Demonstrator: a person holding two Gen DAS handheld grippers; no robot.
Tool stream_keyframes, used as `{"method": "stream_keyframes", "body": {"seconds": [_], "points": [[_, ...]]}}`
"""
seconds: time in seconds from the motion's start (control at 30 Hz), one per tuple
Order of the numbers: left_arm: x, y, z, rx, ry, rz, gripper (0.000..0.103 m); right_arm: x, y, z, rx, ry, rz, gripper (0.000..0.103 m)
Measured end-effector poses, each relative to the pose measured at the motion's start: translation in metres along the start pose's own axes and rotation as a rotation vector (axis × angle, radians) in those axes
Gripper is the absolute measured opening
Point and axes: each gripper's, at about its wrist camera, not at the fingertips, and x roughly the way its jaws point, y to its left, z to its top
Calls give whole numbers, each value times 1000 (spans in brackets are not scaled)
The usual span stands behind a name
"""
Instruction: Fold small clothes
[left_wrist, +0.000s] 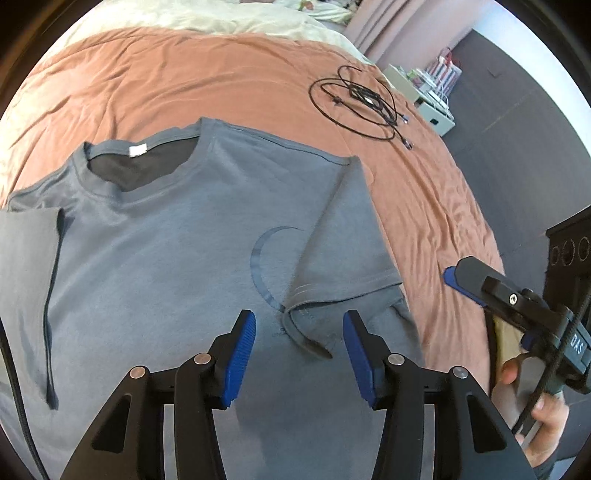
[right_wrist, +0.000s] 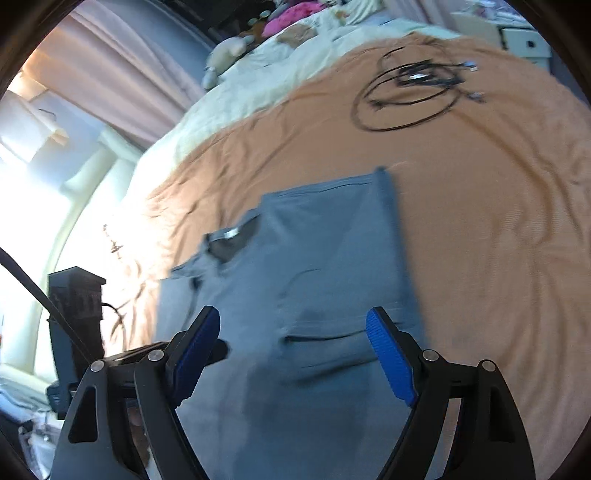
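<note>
A grey-blue T-shirt (left_wrist: 177, 236) lies flat on the orange bed sheet (left_wrist: 184, 85), collar at the far left, both sleeves folded in over the body. My left gripper (left_wrist: 299, 332) is open and empty, hovering just above the shirt near the folded right sleeve (left_wrist: 343, 251). My right gripper (right_wrist: 293, 339) is open and empty above the shirt (right_wrist: 332, 251); this view is blurred by motion. The right gripper also shows in the left wrist view (left_wrist: 465, 277), off the shirt's right edge.
A coil of black cables (left_wrist: 362, 99) lies on the sheet beyond the shirt, also in the right wrist view (right_wrist: 410, 92). A cream duvet (right_wrist: 258, 85) covers the far end of the bed. A dark cabinet (left_wrist: 569, 243) stands beside the bed.
</note>
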Motion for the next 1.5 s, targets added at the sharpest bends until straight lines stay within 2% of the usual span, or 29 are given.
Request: {"method": "stream_keyframes", "body": {"seconds": [0.1, 0.17, 0.27, 0.53, 0.57, 0.6, 0.67, 0.7, 0.77, 0.87, 1.03, 1.13, 1.17, 1.2, 1.27, 1.37, 1.5], "points": [[16, -10, 0, 46, 12, 17, 51, 7, -14, -5, 17, 10, -59, 79], [28, -15, 0, 76, 25, 34, 51, 14, -25, -8, 39, 29, -65, 63], [45, -18, -1, 101, 37, 69, 51, 23, -42, -13, 78, 50, -81, 46], [80, -12, -2, 161, 19, 135, 50, 41, -45, -20, 51, 98, -115, 44], [83, -11, -3, 156, 19, 134, 39, 45, -43, -20, 34, 106, -137, 44], [86, -9, -2, 150, 20, 133, 20, 48, -42, -20, 17, 111, -158, 44], [85, -6, -2, 134, 16, 131, 11, 53, -40, -21, -9, 112, -203, 30], [81, -5, -2, 122, 11, 120, 6, 54, -41, -20, -9, 106, -217, 26], [74, -2, -3, 107, 12, 99, 6, 53, -44, -17, 20, 86, -215, 21], [68, 1, -7, 93, 41, 84, 6, 47, -52, -19, 51, 68, -217, 21], [63, -1, -13, 132, 63, 149, 7, 36, -49, -26, 56, 68, -230, 22], [54, -7, -11, 156, 50, 184, 10, 26, -50, -25, 68, 66, -190, 23], [50, -10, -9, 157, 34, 180, 15, 23, -49, -25, 71, 59, -178, 24], [47, -12, -7, 155, 23, 172, 28, 19, -49, -24, 73, 51, -170, 26], [40, -16, -4, 151, -10, 149, 47, 14, -47, -23, 83, 30, -147, 36], [39, -30, 0, 166, -49, 109, 49, 3, -55, -25, 88, 15, -130, 38], [63, -57, 3, 199, -26, 55, 49, -8, -65, -32, 86, -2, -142, 38]]}}
